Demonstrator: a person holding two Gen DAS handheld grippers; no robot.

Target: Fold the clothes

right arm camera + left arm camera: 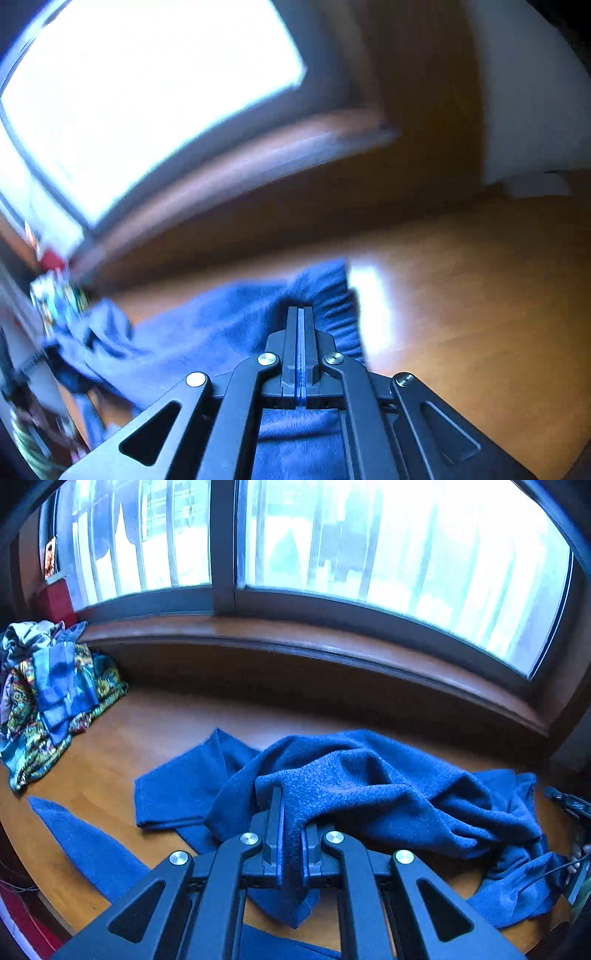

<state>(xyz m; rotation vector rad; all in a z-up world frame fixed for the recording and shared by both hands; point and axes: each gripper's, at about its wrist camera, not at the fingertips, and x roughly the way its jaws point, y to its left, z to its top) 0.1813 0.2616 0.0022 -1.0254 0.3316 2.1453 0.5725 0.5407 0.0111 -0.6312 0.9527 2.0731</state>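
Already both grippers were pinching the same crumpled royal-blue fleece garment (369,786), which lay bunched on the glossy orange-brown wooden tabletop (155,731) below a dark-framed window (221,546). The left gripper (291,812) had its 2 black fingers pressed together on a thick ridge of the fleece, the cloth rising over the tips and hanging down between the jaws. The right gripper (301,332) was closed on a much thinner layer, seen only as a narrow blue line between its fingers, next to a gathered, ribbed-looking edge (340,295).

From the left jaws the garment's bulk ran mainly to the right and away, in heavy soft folds, with a flat panel (177,786) spreading left and a long pointed strip (85,842) lying apart toward the near-left edge. From the right jaws it trailed leftward, so the 2 grips seemed to sit at opposite ends of its long axis; drawing them apart should stretch it flat for folding. The right view was motion-blurred, so finer detail could not be told.

The fleece looked nappy, thick and limp. A colourful patterned cloth pile (55,701) sat well apart at the far left.
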